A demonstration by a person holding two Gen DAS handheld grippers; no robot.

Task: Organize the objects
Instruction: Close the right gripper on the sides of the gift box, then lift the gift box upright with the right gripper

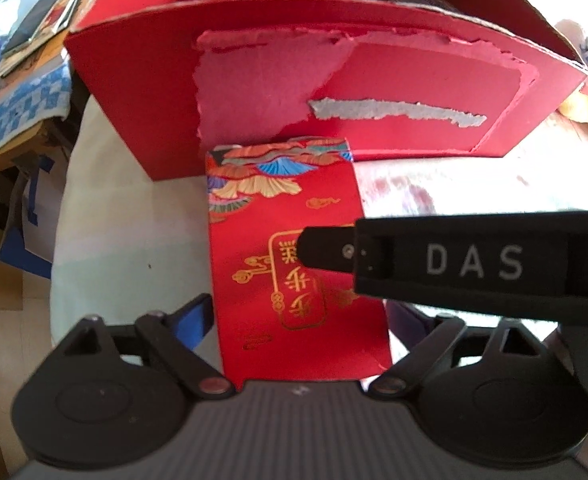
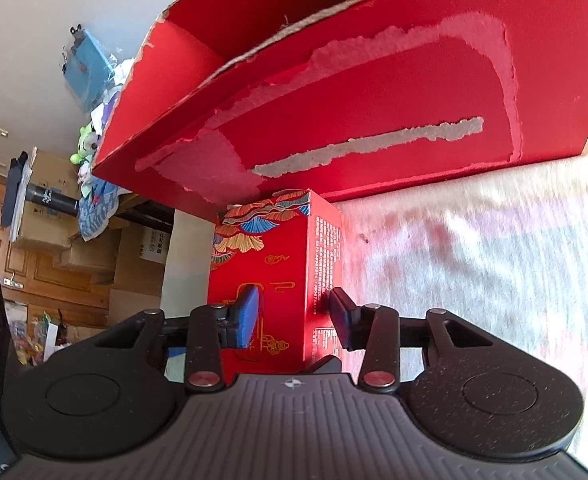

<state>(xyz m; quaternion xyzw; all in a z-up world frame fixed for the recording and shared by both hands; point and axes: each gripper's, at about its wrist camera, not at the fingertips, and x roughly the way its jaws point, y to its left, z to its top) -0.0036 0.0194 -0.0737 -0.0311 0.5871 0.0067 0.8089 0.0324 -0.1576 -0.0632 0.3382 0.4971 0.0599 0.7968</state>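
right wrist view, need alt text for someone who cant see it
The right gripper clasps a small red decorated carton by two faces on a pale cloth. Behind it stands a large open red cardboard box with torn patches.

My right gripper is clamped side to side on the small red box, blue pad on the front face, dark pad on the side. My left gripper sits wide apart either side of that box, pads clear of it.
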